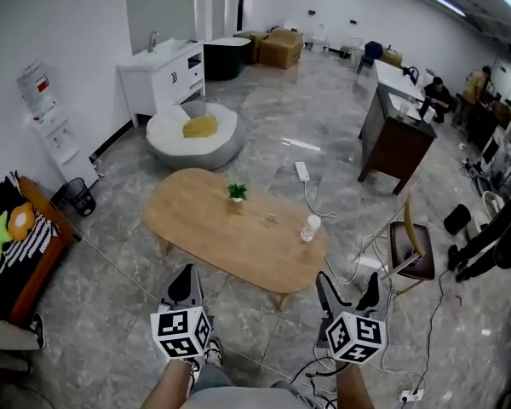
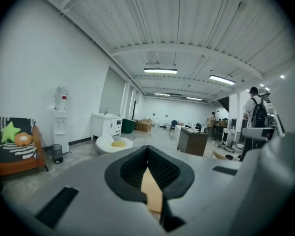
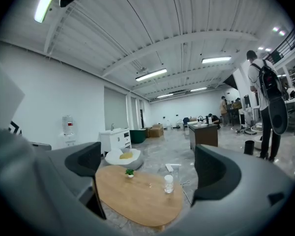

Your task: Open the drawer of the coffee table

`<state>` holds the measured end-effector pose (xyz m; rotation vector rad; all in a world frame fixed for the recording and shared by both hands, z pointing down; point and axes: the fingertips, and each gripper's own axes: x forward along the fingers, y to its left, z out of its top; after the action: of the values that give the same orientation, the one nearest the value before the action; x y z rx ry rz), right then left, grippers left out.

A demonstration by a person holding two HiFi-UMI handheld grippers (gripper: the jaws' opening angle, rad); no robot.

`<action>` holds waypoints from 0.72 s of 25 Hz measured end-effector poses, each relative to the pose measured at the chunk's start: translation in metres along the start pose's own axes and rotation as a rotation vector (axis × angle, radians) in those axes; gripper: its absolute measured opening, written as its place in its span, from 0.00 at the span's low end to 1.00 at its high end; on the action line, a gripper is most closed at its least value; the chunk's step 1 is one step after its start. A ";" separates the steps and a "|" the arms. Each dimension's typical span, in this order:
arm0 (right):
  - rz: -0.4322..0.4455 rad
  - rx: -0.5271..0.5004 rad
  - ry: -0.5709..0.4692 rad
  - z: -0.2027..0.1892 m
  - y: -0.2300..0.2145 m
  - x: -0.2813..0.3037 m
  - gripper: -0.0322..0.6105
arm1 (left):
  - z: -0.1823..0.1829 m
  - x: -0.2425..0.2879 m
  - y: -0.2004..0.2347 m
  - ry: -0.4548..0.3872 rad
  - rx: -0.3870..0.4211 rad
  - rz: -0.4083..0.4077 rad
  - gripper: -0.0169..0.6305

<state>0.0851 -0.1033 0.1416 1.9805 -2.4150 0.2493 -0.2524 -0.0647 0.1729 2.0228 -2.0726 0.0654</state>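
Head view: green plant [image 1: 237, 191] in pot [image 1: 236, 204] on coffee table [image 1: 196, 224]

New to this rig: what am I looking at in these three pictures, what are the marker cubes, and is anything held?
No robot here: a person holds a two-jaw gripper in each hand. The head view comes from a camera on the person's head, looking down; the marker cubes are part of the left gripper and right gripper. The other two views come from cameras riding on each gripper, looking along its jaws. The left jaws are together, the right jaws apart; neither holds anything. Both hang short of the oval coffee table, not touching it. On it stand a small potted plant and a clear bottle. No drawer shows from here.
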 end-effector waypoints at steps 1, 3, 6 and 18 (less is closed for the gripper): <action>-0.018 -0.004 -0.004 0.003 0.008 0.011 0.96 | 0.007 0.015 0.012 0.003 0.006 -0.017 0.01; -0.064 0.000 -0.015 0.007 0.023 0.035 0.96 | 0.019 0.047 0.036 0.009 0.020 -0.052 0.01; -0.135 0.039 -0.032 0.012 0.041 0.067 0.96 | 0.039 0.091 0.068 0.015 0.034 -0.100 0.01; -0.251 0.060 -0.027 0.003 0.065 0.123 0.96 | 0.058 0.181 0.089 0.032 0.079 -0.225 0.01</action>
<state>-0.0024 -0.2111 0.1438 2.2984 -2.1666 0.2946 -0.3507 -0.2498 0.1656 2.2722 -1.8375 0.1399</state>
